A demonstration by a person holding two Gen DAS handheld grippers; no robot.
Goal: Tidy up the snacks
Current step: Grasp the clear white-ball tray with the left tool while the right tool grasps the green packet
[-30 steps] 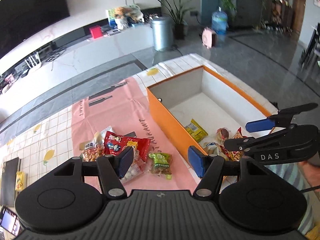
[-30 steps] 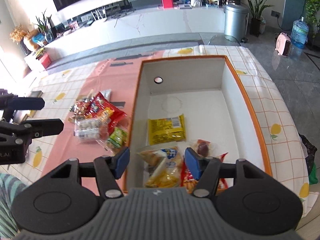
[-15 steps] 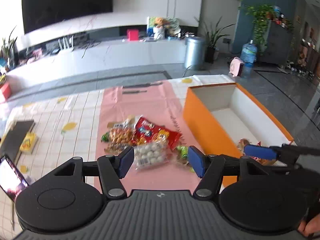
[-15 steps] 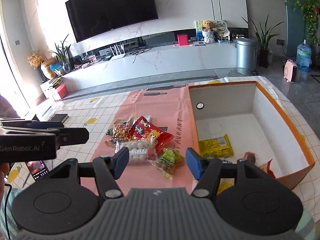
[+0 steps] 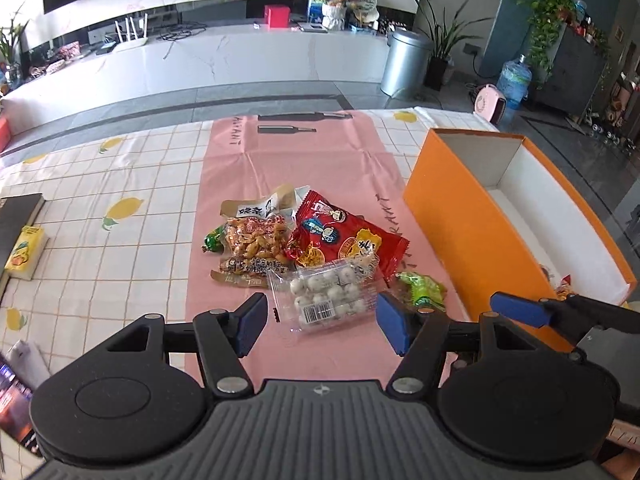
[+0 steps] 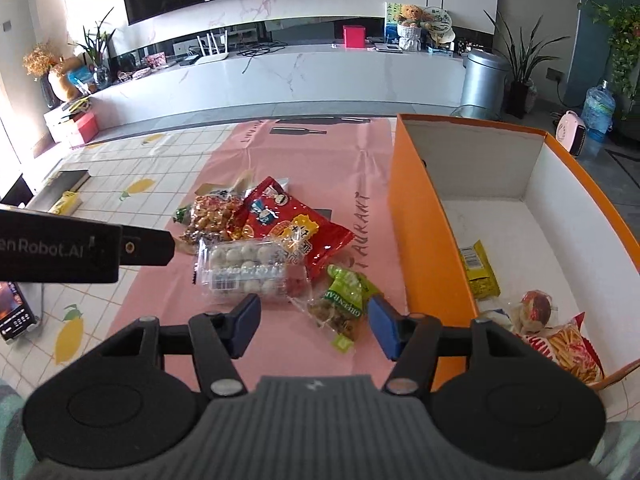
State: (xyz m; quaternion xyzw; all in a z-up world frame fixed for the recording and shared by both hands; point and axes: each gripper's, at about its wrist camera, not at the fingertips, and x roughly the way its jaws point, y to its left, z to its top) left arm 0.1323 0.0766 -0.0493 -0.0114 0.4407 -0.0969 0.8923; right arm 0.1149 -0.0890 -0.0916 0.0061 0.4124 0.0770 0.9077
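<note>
Beside the open orange box (image 6: 428,240), on its left, four snacks lie flat, overlapping: a red bag (image 6: 296,228), a clear pack of white balls (image 6: 244,266), a peanut bag (image 6: 208,214), a green packet (image 6: 344,296); inside the box lies a yellow packet (image 6: 478,268)

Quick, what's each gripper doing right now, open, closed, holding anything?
Left gripper: open, empty, above the clear pack of white balls.
Right gripper: open, empty, jaws closing slightly above the green snack packet.
</note>
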